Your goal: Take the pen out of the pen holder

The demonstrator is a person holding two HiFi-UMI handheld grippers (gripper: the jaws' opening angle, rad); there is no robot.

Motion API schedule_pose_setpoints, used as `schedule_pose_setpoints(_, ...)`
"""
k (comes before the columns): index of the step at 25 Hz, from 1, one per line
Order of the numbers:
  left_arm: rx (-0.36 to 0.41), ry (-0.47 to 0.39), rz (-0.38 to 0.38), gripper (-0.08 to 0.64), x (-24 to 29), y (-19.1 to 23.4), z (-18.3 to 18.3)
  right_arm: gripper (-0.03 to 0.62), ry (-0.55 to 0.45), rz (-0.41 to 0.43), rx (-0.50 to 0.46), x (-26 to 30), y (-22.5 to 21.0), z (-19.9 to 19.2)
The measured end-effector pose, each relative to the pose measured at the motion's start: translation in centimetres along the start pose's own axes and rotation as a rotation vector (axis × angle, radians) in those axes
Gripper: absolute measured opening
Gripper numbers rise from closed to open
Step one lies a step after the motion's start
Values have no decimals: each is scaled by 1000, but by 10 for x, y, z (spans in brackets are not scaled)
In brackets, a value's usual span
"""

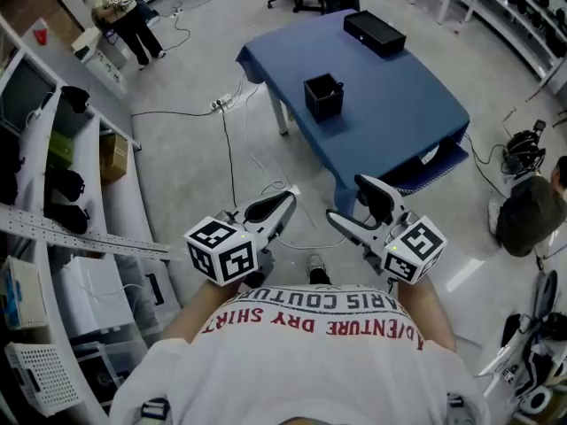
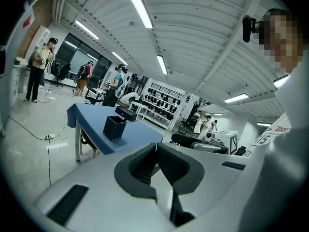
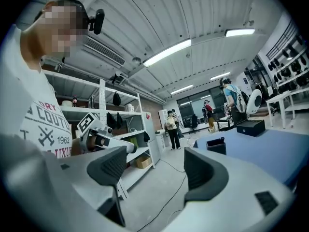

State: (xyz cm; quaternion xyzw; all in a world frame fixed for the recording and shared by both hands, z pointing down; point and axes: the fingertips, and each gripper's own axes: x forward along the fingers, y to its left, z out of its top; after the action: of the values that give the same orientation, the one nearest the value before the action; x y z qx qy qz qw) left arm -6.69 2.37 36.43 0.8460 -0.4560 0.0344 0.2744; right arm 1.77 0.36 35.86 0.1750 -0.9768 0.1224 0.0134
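The black square pen holder (image 1: 323, 96) stands on the blue table (image 1: 399, 113), well ahead of both grippers. A small dark tip of the pen (image 1: 338, 84) pokes above its rim. The holder (image 2: 115, 127) also shows in the left gripper view and, as a small box (image 3: 217, 145), in the right gripper view. My left gripper (image 1: 285, 200) is held near my chest over the floor, its jaws (image 2: 155, 146) shut on nothing. My right gripper (image 1: 359, 204) is beside it, open and empty (image 3: 157, 166).
A black case (image 1: 375, 33) lies at the table's far end. Grey shelving (image 1: 53, 193) runs along the left. Cables (image 1: 226, 131) trail over the floor between me and the table. One person (image 1: 532, 211) sits at the right, another (image 1: 120, 7) stands far left.
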Motion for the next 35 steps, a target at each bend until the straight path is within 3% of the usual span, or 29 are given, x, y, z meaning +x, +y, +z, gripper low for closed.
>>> schedule_pose_setpoints(9,3,-13,14,32,69,35,44,353,21,24,-9,25,-77,14)
schedule_pose_setpoints(20,21,-23,45,32,79,48,56,353,-5,21,-8,30,-102,23)
schedule_pose_setpoints(28,46,-12,1,32,96,55,67,353,-17,-31,-18,36,-122,33)
schedule_pose_setpoints(35,37,6,-35,32,125,86,85,353,-5,-77,-8,61,-161,39)
